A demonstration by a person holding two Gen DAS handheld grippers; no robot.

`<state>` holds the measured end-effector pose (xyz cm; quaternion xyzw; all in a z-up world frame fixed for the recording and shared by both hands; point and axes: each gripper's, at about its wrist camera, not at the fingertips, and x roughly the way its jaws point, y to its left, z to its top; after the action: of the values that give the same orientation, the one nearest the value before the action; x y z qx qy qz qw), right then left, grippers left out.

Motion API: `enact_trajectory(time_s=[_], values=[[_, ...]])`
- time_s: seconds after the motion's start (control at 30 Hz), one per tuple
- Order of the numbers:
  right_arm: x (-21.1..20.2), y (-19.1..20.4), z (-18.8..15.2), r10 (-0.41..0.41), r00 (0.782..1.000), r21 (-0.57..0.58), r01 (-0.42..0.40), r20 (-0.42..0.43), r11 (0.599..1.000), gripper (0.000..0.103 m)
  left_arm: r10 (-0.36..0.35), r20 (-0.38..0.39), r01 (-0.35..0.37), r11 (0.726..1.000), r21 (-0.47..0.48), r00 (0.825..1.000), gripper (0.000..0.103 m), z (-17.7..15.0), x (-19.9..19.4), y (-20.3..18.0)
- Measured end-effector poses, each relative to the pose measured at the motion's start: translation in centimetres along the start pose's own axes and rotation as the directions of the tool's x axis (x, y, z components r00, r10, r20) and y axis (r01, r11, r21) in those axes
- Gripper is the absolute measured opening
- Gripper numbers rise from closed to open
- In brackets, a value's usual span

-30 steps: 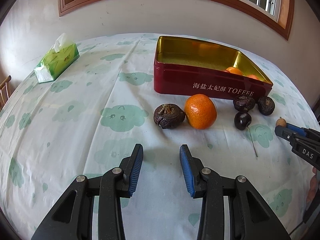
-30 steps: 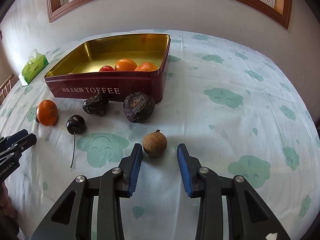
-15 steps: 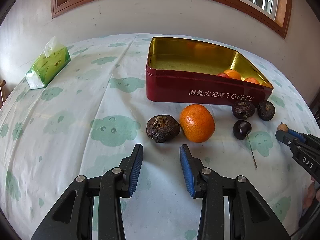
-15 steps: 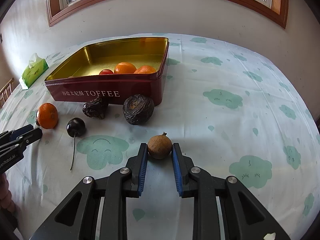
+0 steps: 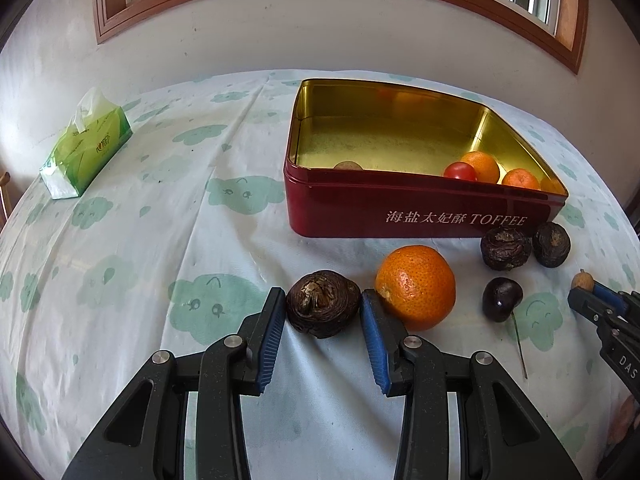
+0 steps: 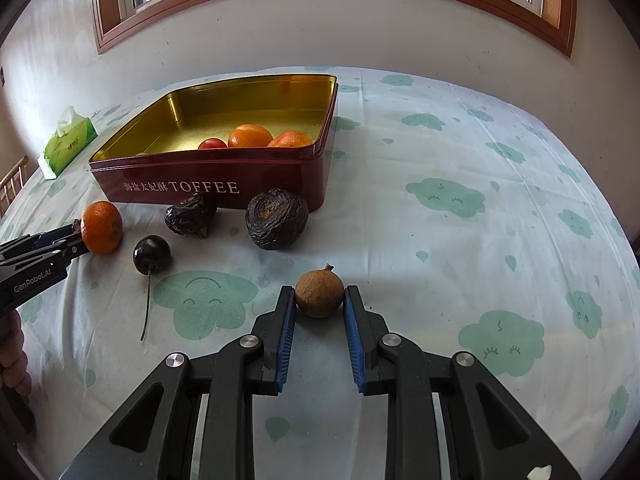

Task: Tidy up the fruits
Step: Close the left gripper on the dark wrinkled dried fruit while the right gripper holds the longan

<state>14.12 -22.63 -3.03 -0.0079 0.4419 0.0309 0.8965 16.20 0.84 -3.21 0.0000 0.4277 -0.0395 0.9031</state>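
Note:
My left gripper (image 5: 323, 312) is open, with its fingers around a dark wrinkled fruit (image 5: 322, 309) on the tablecloth. A loose orange (image 5: 415, 287) lies right beside it. My right gripper (image 6: 319, 301) is shut on a small brown round fruit (image 6: 319, 293), which rests on the cloth. The red TOFFEE tin (image 5: 416, 212) holds oranges (image 5: 482, 165), a red tomato (image 5: 460, 171) and a small brown fruit. A dark cherry (image 6: 152, 254) and two more wrinkled fruits (image 6: 277, 218) lie in front of the tin (image 6: 208, 184).
A green tissue pack (image 5: 86, 148) lies at the far left of the table. The wall and a window frame stand behind the table. The tablecloth (image 6: 460, 220) has a cloud pattern.
My left gripper moved forward until its fingers came around the dark wrinkled fruit. My right gripper moved forward and shut on the small brown fruit.

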Motion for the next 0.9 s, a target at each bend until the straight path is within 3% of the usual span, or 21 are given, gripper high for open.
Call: enact_trajectory(time_s=[0.9], values=[[0.1, -0.1, 0.0, -0.004, 1.000, -0.003, 0.004, 0.000, 1.000, 0.023, 0.006, 0.007, -0.006, 1.000, -0.001, 1.000, 0.038, -1.4, -1.1, 0.0]])
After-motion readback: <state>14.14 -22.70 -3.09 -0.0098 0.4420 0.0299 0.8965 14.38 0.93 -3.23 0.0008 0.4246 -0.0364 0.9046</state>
